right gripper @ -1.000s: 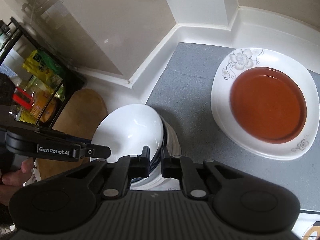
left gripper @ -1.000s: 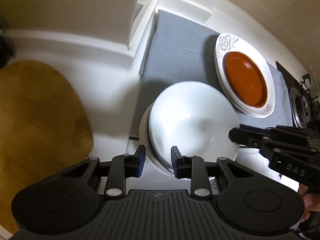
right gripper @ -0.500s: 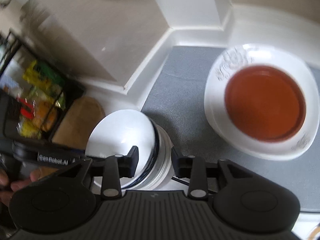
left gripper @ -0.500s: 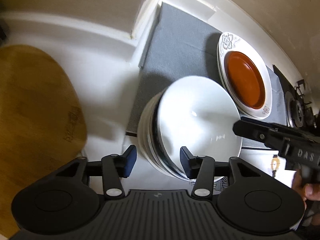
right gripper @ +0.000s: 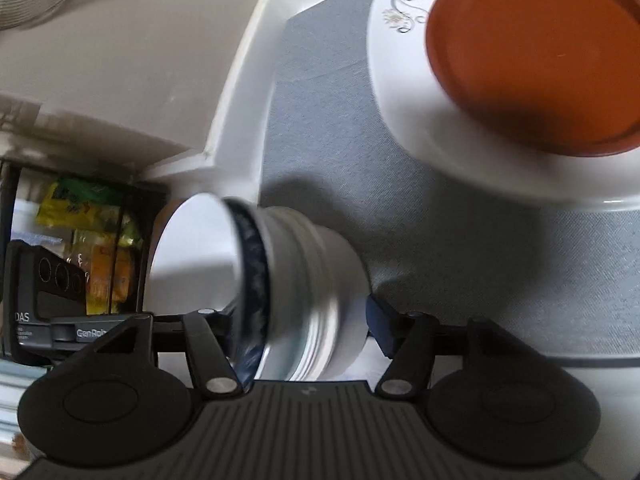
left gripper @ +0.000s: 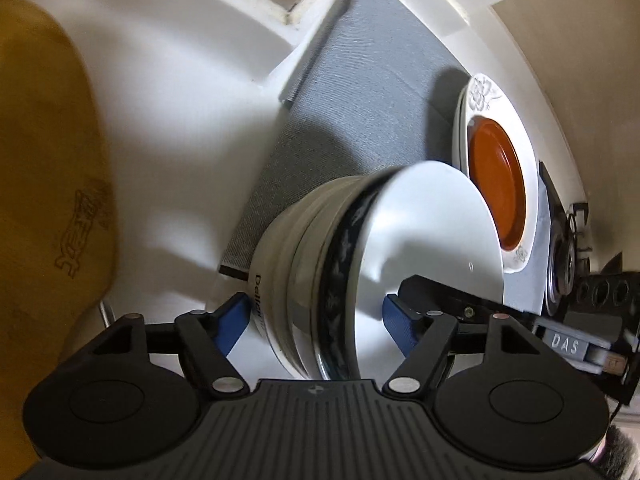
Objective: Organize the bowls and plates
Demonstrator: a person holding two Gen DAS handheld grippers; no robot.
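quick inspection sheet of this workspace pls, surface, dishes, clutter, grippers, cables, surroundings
surface: white counter with a grey mat on it
job's things: bowl stack at the mat's near edge; orange plate on the floral plate, on the mat
clutter: wooden board on the counter; packets on a dark rack
grippers: left gripper open, fingers either side of the stack; right gripper open, straddling it from the opposite side
cables: nothing seen
surroundings: beige wall; stove burner past the mat
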